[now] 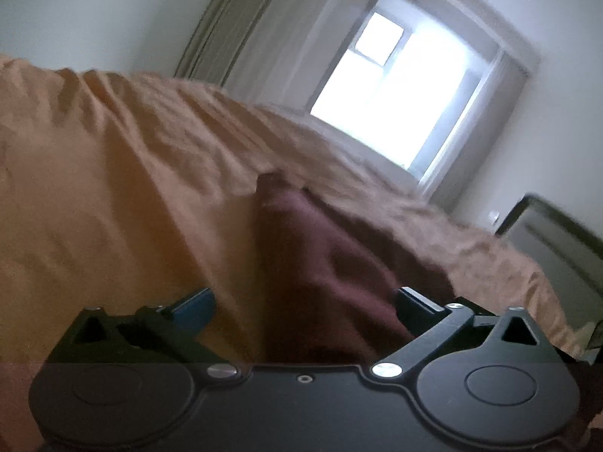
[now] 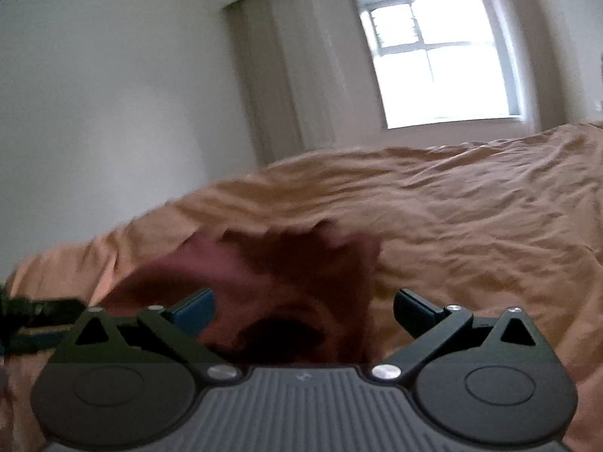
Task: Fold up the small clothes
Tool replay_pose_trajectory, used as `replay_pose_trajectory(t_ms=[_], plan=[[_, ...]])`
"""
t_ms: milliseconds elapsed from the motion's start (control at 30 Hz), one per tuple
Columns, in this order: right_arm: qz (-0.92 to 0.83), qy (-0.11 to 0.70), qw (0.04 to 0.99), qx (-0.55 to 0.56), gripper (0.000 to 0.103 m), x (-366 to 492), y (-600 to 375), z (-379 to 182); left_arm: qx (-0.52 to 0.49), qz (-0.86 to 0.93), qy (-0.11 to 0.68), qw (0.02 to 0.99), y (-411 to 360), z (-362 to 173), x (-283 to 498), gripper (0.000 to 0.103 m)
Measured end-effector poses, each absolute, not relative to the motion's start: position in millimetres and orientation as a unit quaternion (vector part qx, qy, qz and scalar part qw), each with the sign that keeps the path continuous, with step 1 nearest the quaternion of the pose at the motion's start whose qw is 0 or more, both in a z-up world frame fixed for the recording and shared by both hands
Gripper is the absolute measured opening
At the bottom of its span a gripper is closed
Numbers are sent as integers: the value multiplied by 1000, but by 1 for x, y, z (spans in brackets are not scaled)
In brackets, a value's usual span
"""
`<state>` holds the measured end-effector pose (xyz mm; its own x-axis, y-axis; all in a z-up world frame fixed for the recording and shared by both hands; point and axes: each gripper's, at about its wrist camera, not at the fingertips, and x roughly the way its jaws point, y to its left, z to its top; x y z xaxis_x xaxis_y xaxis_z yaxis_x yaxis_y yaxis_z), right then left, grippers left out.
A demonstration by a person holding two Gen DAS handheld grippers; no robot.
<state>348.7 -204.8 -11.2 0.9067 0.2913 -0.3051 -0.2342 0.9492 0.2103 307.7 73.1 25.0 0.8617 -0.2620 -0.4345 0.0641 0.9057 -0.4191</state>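
Garment: the maroon cloth (image 1: pixel 331 271) lies on the orange bedspread (image 1: pixel 113 188), in the lower middle of both views. In the left wrist view it runs as a long ridge from the centre of the frame down to the gripper. In the right wrist view it is a wide crumpled heap (image 2: pixel 271 275).

Handling: you can expect it to be light, soft and limp. It will sag and bunch when you lift it. It is not fragile, I judge.

Where to hold: take it at an edge or a corner, not in the thick middle. The pictures are blurred, so I cannot tell you which edge is a hem.

Left gripper (image 1: pixel 305 301): the two fingers stand apart. The cloth lies between them, but they do not clamp it.

Right gripper (image 2: pixel 305 301): the fingers are apart also. The heap sits between and just before them, and it is not held.

Texture: the cloth looks matte, with deep dark folds. One fold in the right wrist view opens like a dark pocket, low in the frame.

Surface: the bedspread is wrinkled and soft, so it gives little support under a pinch, and you can catch it together with the cloth.

Background: a bright window (image 2: pixel 441 64) is at upper right, with pale curtains (image 2: pixel 286 75) beside it.
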Motion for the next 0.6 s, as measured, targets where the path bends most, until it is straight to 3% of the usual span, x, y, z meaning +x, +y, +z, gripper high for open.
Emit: replay_pose_trajectory(t_ms=[200,600], plan=[[69,203,977,-9,103,330,-187,-20,-181,-62,286,939,74,20,293,102],[34,193,980,12,103,286,-201,-8,-174,-27,290,941,81,40,254,102]])
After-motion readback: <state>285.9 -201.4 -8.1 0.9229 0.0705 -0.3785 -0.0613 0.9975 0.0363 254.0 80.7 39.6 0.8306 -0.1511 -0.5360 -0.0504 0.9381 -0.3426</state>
